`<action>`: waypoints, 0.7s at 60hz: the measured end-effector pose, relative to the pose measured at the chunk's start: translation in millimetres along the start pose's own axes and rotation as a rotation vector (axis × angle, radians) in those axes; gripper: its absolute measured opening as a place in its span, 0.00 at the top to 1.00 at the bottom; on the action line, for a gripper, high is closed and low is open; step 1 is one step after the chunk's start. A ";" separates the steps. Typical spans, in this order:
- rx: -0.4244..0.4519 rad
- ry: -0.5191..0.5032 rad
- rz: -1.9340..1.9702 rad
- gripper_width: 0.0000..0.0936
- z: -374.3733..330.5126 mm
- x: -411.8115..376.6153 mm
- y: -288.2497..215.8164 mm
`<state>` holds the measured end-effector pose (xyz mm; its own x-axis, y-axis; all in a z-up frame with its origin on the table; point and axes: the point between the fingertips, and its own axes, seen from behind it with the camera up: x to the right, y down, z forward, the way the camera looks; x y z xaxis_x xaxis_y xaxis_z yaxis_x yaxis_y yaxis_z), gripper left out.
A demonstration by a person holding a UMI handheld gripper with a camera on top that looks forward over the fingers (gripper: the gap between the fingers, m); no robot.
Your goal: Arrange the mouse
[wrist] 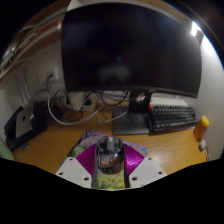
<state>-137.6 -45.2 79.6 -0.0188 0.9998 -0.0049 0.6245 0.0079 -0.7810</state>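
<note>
A dark, see-through mouse (pixel 108 153) sits between my gripper's (pixel 108 160) two fingers, its front pointing away toward the monitor. Both magenta pads (pixel 90 160) press on its sides. The mouse seems to be held a little above the wooden desk (pixel 60 148). The rear of the mouse is hidden between the fingers.
A large dark monitor (pixel 130 50) stands beyond the fingers on its stand (pixel 128 122). A black keyboard (pixel 172 118) lies to the right, with a yellow object (pixel 203 123) past it. Cables (pixel 75 102) and a black box (pixel 22 124) lie at the left.
</note>
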 end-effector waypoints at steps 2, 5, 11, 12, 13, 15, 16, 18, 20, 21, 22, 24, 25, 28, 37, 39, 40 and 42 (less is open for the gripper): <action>-0.019 0.003 -0.015 0.60 9.4 -5.6 16.1; -0.048 0.018 -0.035 0.60 25.4 -17.6 36.5; -0.090 0.052 -0.090 0.60 45.9 -22.2 69.0; -0.090 0.055 -0.093 0.60 47.8 -22.4 71.5; -0.090 0.049 -0.095 0.60 48.6 -19.8 73.8; -0.083 0.052 -0.089 0.59 49.6 -22.7 75.2; -0.077 0.051 -0.083 0.57 50.3 -23.3 74.8; -0.079 0.049 -0.074 0.55 50.9 -24.4 76.3; -0.085 0.040 -0.067 0.48 51.1 -27.0 77.0; -0.089 0.032 -0.063 0.41 51.8 -28.1 76.8; -0.096 0.026 -0.060 0.34 50.4 -28.9 77.2; -0.108 0.020 -0.056 0.20 48.6 -29.8 77.3; -0.112 0.015 -0.055 0.13 46.8 -30.2 76.4; -0.110 0.014 -0.045 0.10 38.8 -28.6 68.5; -0.177 0.008 -0.023 0.09 -32.7 -15.2 50.4; -0.183 0.000 -0.021 0.09 -54.6 -12.1 45.6; -0.186 -0.003 -0.018 0.09 -65.3 -10.4 43.6; -0.192 -0.007 -0.012 0.09 -87.2 -5.9 41.1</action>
<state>-43.7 -49.2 101.9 -0.0315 0.9995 -0.0011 0.7618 0.0233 -0.6474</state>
